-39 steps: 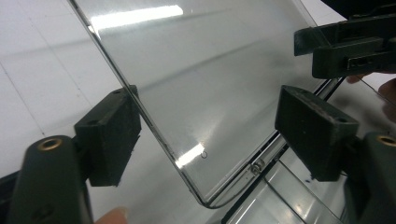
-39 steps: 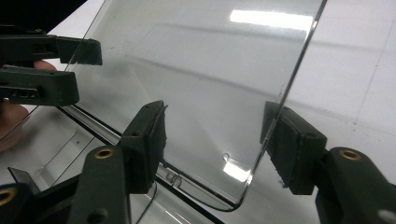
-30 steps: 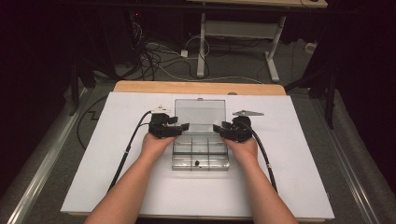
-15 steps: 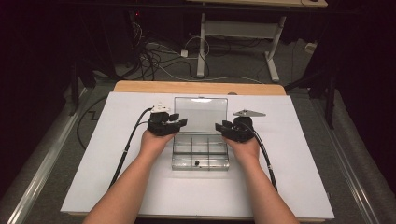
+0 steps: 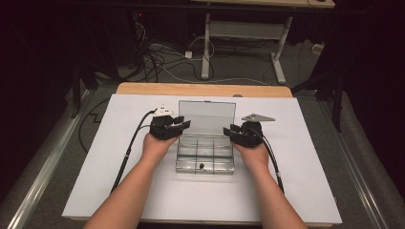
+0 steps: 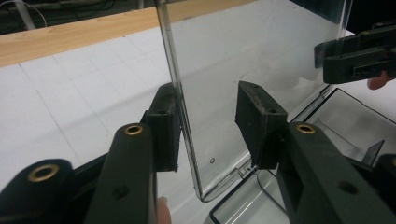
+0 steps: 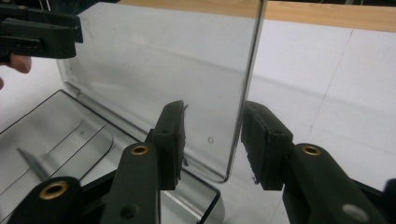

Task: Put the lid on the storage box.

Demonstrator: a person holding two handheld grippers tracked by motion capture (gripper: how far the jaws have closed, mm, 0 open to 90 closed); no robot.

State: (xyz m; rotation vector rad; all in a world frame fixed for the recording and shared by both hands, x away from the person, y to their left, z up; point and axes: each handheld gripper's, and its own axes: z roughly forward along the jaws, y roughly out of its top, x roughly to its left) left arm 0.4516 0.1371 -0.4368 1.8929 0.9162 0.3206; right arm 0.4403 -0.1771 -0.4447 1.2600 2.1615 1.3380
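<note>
Both lid (image 5: pixel 207 117) edges between open jaws

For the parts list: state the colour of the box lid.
Clear, colourless lid; best in the left gripper view.

No readable text, label, brand, number or sign appears on anything here.

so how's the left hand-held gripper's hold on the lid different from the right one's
The left hand-held gripper straddles the clear lid's left edge, the right hand-held gripper its right edge. The lid edge lies against the left one's outer pad; on the right it looks closer to the outer pad, contact unclear. Both have just been closing around the upright lid.
</note>
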